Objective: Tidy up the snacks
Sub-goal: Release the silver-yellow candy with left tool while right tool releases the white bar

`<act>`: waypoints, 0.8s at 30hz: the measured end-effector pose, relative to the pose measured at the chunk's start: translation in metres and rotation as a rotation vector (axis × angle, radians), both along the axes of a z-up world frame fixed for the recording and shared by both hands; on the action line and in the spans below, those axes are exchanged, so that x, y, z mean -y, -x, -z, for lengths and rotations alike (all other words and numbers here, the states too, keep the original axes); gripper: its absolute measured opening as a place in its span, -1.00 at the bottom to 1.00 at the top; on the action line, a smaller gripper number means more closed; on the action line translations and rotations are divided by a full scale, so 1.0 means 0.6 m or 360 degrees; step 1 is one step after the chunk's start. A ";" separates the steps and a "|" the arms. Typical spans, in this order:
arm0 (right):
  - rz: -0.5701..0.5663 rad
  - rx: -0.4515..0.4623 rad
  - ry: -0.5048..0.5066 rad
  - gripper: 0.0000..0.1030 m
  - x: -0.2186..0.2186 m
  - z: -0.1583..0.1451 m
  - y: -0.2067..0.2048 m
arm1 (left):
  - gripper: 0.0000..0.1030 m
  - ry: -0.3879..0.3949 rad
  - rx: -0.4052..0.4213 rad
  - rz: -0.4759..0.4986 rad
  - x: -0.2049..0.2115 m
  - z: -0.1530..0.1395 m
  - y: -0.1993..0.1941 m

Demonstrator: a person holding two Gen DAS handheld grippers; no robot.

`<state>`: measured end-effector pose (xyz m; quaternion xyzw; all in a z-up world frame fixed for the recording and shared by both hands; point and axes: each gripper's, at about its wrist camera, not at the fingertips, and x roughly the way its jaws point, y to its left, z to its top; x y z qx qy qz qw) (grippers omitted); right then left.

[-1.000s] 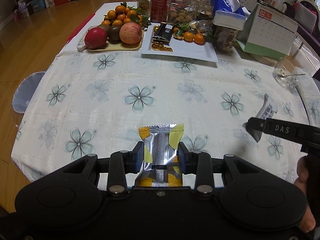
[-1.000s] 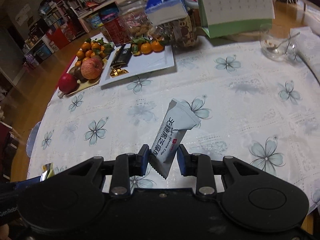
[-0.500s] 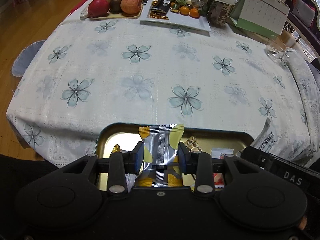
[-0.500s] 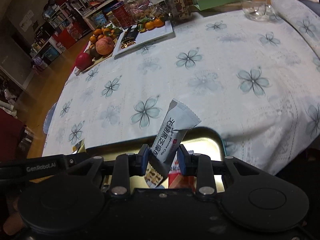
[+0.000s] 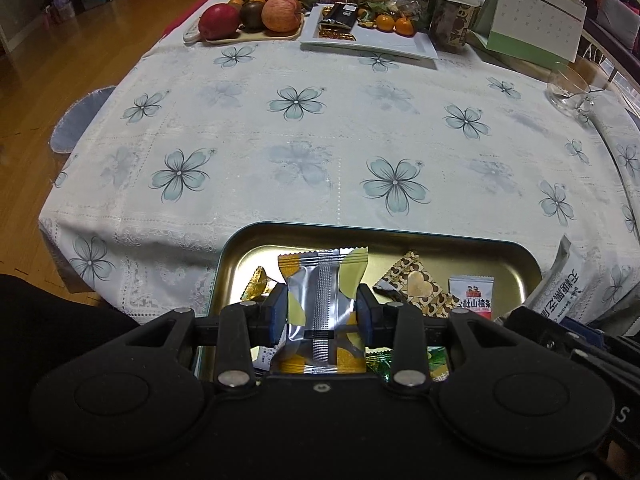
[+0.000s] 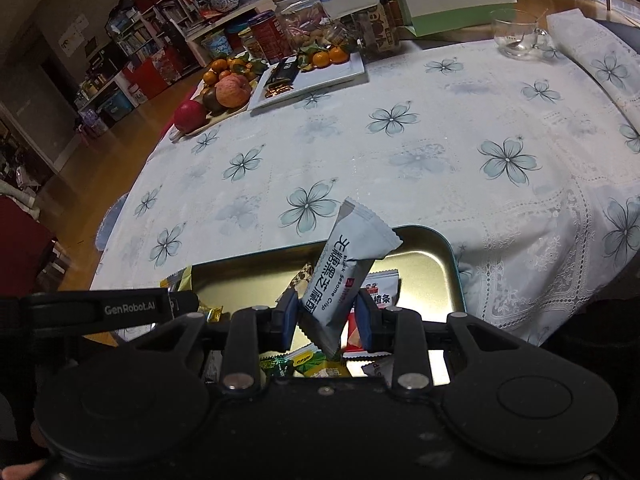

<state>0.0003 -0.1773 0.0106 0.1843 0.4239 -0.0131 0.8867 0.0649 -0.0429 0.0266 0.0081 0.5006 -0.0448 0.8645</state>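
Grippers sit nearest in both views, each carrying a snack over the open tin [image 5: 532, 276] at the table's near edge. The left gripper [image 5: 322, 316] has its jaws opening around a silver-and-yellow packet [image 5: 322, 300], which stands upright between the pads, with the tin floor at 12 o'clock just beyond it. The right gripper [image 6: 326, 316] pinches a grey sesame bar [image 6: 344, 276] narrowly near its lower end; the bar leans toward 1 o'clock across the tin's far rim.

Inside the tin lie a heart-patterned wrapper [image 5: 416, 292], a white-and-red packet [image 5: 472, 300] and green sachets [image 6: 308, 362].

Risks, as I judge them: the tilted bar, let go as it is, could tip over the rim onto the tablecloth [image 5: 320, 140]. The two tools crowd close together, so a knock could jolt either snack loose or shove the tin.

Far off at 12 o'clock, the fruit tray [image 5: 256, 34] and white plate [image 5: 400, 44] sit well clear.
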 end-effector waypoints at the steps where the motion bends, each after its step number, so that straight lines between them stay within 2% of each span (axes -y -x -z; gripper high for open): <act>1: -0.0014 0.0007 0.0012 -0.36 -0.004 0.000 0.003 | -0.10 -0.0014 0.0009 -0.0004 0.001 -0.001 0.001; 6: -0.0056 0.0051 0.0100 -0.30 -0.021 -0.005 0.011 | -0.09 -0.0023 0.0012 -0.0014 -0.003 -0.004 0.005; 11: -0.0069 0.0083 0.0124 -0.10 -0.029 -0.010 0.017 | -0.09 -0.0051 0.0037 -0.0020 -0.005 -0.008 0.016; 17: -0.0017 0.0032 0.0113 -0.05 -0.028 -0.003 0.022 | -0.09 -0.0075 0.0088 -0.0018 -0.010 -0.004 0.044; 24: 0.0055 0.0026 0.0167 0.17 -0.051 0.008 0.053 | -0.09 -0.0115 0.0155 -0.0036 -0.025 0.012 0.086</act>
